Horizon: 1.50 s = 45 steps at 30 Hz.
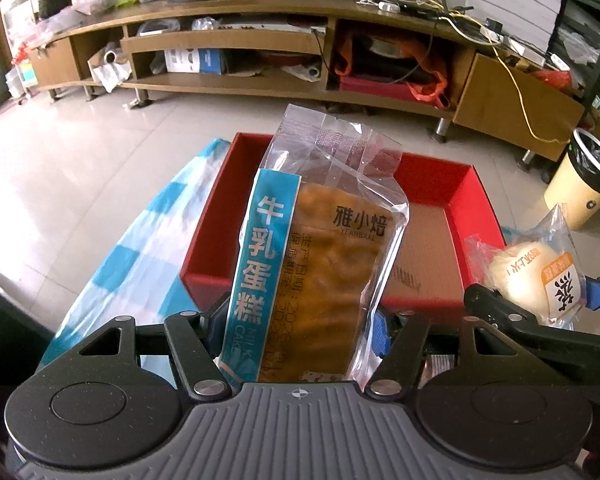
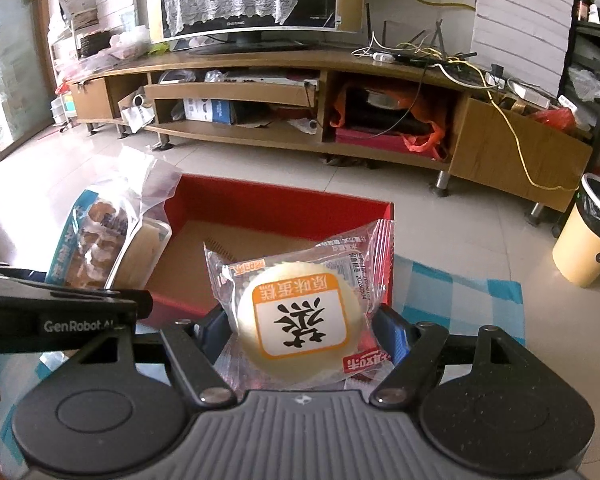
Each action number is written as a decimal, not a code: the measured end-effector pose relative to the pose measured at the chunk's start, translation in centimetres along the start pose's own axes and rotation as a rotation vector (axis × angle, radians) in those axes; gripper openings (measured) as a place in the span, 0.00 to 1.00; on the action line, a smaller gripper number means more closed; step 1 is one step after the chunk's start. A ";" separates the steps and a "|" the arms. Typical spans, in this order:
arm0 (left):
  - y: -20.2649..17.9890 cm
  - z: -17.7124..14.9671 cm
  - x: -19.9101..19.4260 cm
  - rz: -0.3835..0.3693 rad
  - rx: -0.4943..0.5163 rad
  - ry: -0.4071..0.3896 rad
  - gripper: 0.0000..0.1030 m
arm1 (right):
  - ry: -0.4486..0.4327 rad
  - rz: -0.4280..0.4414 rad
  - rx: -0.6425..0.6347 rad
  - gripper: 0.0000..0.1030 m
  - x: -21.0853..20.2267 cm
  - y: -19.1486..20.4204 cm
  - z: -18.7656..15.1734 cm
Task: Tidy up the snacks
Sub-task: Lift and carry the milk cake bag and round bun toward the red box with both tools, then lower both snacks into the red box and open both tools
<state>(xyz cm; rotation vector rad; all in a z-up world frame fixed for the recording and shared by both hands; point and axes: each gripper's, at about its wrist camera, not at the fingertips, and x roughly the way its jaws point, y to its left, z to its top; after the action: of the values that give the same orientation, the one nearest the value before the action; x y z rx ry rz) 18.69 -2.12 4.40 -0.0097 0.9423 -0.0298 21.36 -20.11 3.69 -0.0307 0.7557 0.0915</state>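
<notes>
Over the red box (image 1: 432,184) is where I've got both grippers right now; the left gripper (image 1: 300,320) is clamped on a long cake pack (image 1: 320,248), clear wrapper with a teal strip down one side, brown cake inside; the pack stands up out of the blue pads (image 1: 380,332), nearly upright and leaning a bit right, and it hides most of the box's left half from that camera; the right gripper (image 2: 304,332) has its fingers closed partway around a round bun (image 2: 296,320), pale, in a crinkly clear wrapper with an orange-bordered white label, pads pressing the wrapper on both sides; from the left camera I can see the bun (image 1: 528,276) at the box's right edge, held out by the other gripper's black arm; from the right camera the cake pack (image 2: 108,236) shows at the box's (image 2: 280,204) left side; box sits on a blue and white checked cloth (image 2: 460,300), its brown floor bare where I can see it; behind all this there's a tiled floor, a long wooden TV stand (image 2: 380,68) and a cream bin (image 2: 588,236) off to the right
</notes>
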 end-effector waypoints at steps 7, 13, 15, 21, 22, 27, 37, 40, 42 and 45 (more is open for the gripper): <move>-0.4 1.4 1.5 0.012 0.006 -0.001 0.69 | -0.004 -0.015 0.014 0.72 1.7 -0.6 1.5; -0.4 2.3 2.4 0.022 -0.002 0.004 0.69 | -0.005 -0.027 0.006 0.72 2.8 -0.6 2.3; -0.5 2.5 2.7 0.030 -0.002 0.002 0.69 | -0.003 -0.026 0.007 0.72 3.2 -0.6 2.6; -0.4 3.2 3.7 0.040 -0.008 0.011 0.69 | 0.005 -0.029 0.001 0.72 4.4 -0.5 3.3; -0.5 3.3 3.9 0.044 -0.008 0.012 0.69 | 0.007 -0.028 0.000 0.72 4.7 -0.6 3.4; -0.6 3.9 4.7 0.060 -0.006 0.007 0.67 | 0.013 -0.021 0.003 0.72 5.8 -0.6 3.8; -1.0 4.0 6.5 0.111 0.031 0.010 0.66 | 0.072 -0.009 0.010 0.73 9.3 -1.0 3.7; -0.8 4.1 6.6 0.104 0.027 0.011 0.69 | 0.097 0.009 0.044 0.73 10.3 -1.6 3.6; -0.7 4.1 6.8 0.099 0.023 0.021 0.71 | 0.109 0.008 0.053 0.74 10.8 -1.9 3.6; -0.9 4.1 7.6 0.109 0.017 0.039 0.72 | 0.126 0.019 0.057 0.74 11.4 -2.0 3.5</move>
<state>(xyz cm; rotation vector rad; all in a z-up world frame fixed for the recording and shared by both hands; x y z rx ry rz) 26.45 -3.23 0.63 0.0587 0.9801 0.0631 32.20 -21.04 -1.58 0.0255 0.8845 0.0867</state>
